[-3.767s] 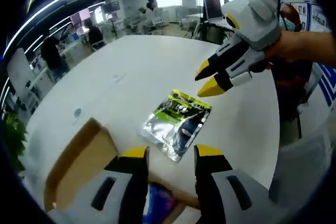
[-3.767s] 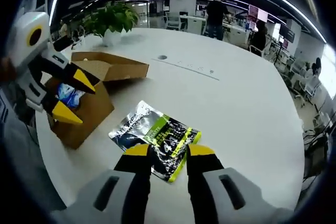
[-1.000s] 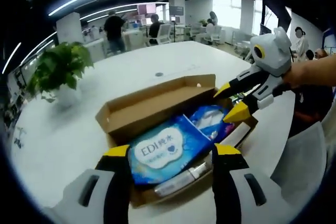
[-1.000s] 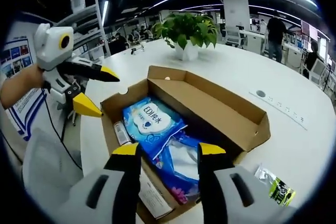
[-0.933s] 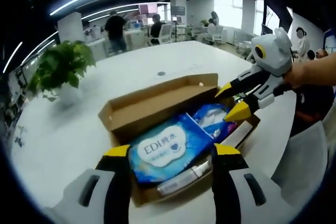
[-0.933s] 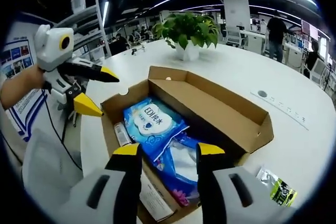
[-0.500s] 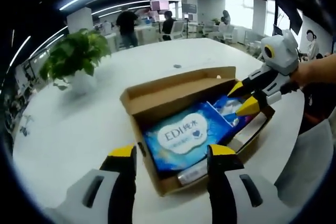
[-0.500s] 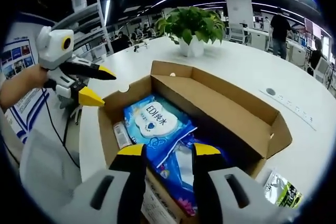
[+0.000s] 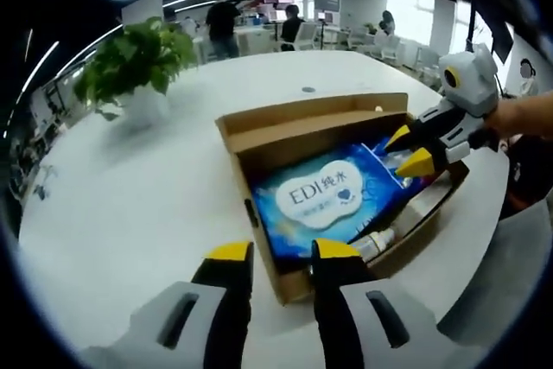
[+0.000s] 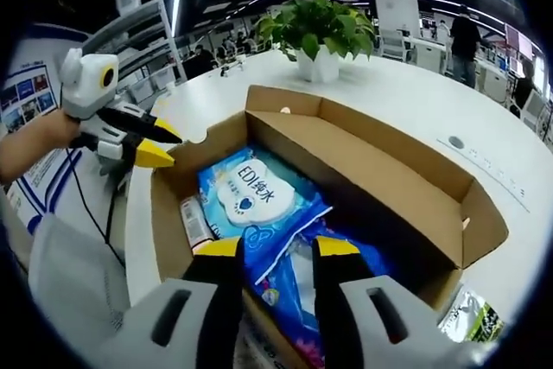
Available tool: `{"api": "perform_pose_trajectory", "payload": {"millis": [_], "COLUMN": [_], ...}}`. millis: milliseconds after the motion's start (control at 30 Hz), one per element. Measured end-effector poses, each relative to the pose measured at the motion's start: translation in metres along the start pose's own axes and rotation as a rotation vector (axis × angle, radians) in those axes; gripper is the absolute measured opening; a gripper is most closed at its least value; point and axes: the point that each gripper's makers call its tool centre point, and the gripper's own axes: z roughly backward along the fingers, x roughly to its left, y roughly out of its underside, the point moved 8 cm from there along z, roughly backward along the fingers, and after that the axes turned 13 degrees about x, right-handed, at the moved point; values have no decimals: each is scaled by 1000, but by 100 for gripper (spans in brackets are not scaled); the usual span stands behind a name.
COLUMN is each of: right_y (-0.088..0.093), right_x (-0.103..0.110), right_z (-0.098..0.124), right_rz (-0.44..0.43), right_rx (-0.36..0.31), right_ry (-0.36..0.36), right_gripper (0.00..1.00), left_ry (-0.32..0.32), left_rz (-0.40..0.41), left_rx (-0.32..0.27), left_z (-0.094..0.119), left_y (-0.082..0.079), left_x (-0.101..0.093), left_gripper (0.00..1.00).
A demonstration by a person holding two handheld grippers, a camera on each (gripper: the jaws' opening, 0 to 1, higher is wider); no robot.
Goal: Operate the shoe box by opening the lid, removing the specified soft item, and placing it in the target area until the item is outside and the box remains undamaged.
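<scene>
Indoors, a large round white table (image 9: 138, 205) stands in an open-plan office with ceiling strip lights, desks and people in the distance. A green leafy plant in a white pot (image 9: 138, 62) stands on the table beyond an open brown cardboard shoe box (image 9: 259, 123), whose lid is folded back. Inside the box lies a soft blue pack of wipes with a white label (image 9: 324, 198), beside a second blue soft pack (image 10: 302, 287) and a small tube (image 9: 373, 241) along one wall. A silver and green foil pouch (image 10: 469, 315) lies on the table just outside the box.

The left gripper (image 9: 281, 252) hovers just above the box's near corner, its yellow-tipped jaws slightly parted and holding nothing. The right gripper (image 10: 276, 248) points down over the blue packs, jaws apart, empty; a hand holds it at the box's far end.
</scene>
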Motion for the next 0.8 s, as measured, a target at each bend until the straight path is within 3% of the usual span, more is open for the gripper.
{"api": "perform_pose_trajectory", "payload": {"millis": [400,800], "right_y": [-11,-16], "right_x": [-8,-10], "right_z": [-19,-36], "right_rz": [-28,-65], "right_rx": [49,96], "right_ry": [34,16], "right_gripper": [28,26], "left_ry": [-2,15], "left_rz": [10,40], "left_rx": [44,28], "left_z": [-8,-9], "left_y": [9,10], "left_x": [5,6], "left_gripper": [8,8]}}
